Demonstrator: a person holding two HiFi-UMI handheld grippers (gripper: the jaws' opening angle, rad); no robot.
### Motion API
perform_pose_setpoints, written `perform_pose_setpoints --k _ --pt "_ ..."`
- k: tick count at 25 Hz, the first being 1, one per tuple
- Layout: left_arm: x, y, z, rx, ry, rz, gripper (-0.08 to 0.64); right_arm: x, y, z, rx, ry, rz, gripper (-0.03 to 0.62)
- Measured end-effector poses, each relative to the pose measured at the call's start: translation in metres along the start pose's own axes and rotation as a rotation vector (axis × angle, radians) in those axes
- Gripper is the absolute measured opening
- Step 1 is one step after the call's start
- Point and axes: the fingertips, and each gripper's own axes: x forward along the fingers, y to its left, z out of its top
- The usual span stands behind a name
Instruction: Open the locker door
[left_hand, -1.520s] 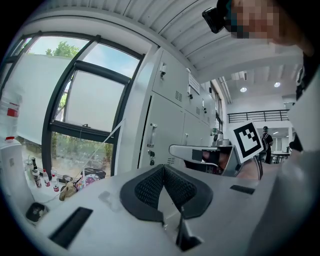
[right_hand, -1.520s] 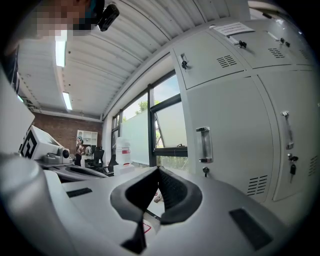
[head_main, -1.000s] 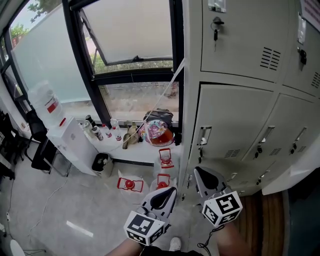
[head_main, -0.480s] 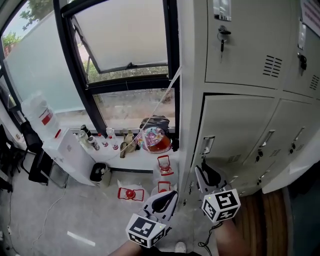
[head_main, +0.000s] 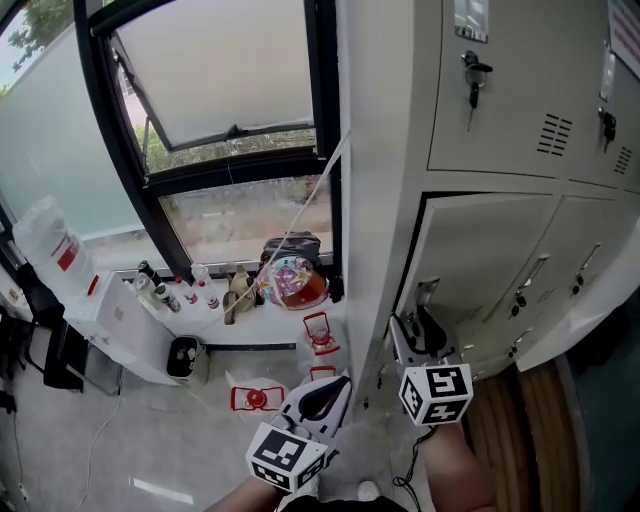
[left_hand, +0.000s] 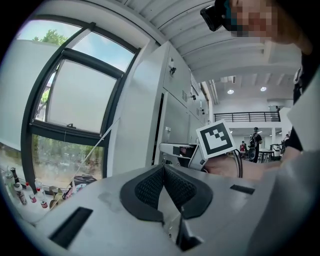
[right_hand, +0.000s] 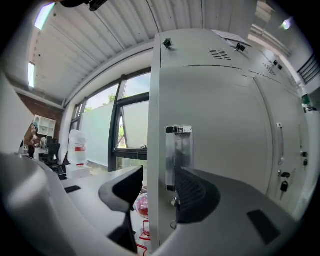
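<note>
This is a locker corner in a workplace or institutional building. A bank of grey metal lockers (head_main: 500, 110) with keys (head_main: 472, 72) in the locks stands beside a tall black-framed window (head_main: 230, 90). A water dispenser (head_main: 50, 245) stands nearby. Beyond lies an open hall with a mezzanine railing (left_hand: 245, 118) and people (left_hand: 256, 140).

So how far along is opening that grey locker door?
Barely started. The pale grey metal locker door stands slightly ajar. Right gripper: jaws opening astride its edge by the chrome handle, not pressing. The left gripper is shut, idle. Gripping and swinging it wide remain.
</note>
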Motion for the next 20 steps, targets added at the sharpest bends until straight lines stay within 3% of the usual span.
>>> perform_pose_setpoints --k 10,14,20 --pt "0.003 0.026 0.001 -0.002 0.002 -0.070 0.017 0.018 -0.010 -0.002 -0.055 0.019 -0.176 0.257" --pt "0.003 0.033 0.001 -0.002 0.003 -0.097 0.017 0.021 -0.014 -0.003 -0.057 0.032 -0.220 0.178" --pt "0.006 0.036 0.002 0.001 0.008 -0.146 0.017 0.020 -0.015 -0.004 -0.023 0.036 -0.233 0.169"
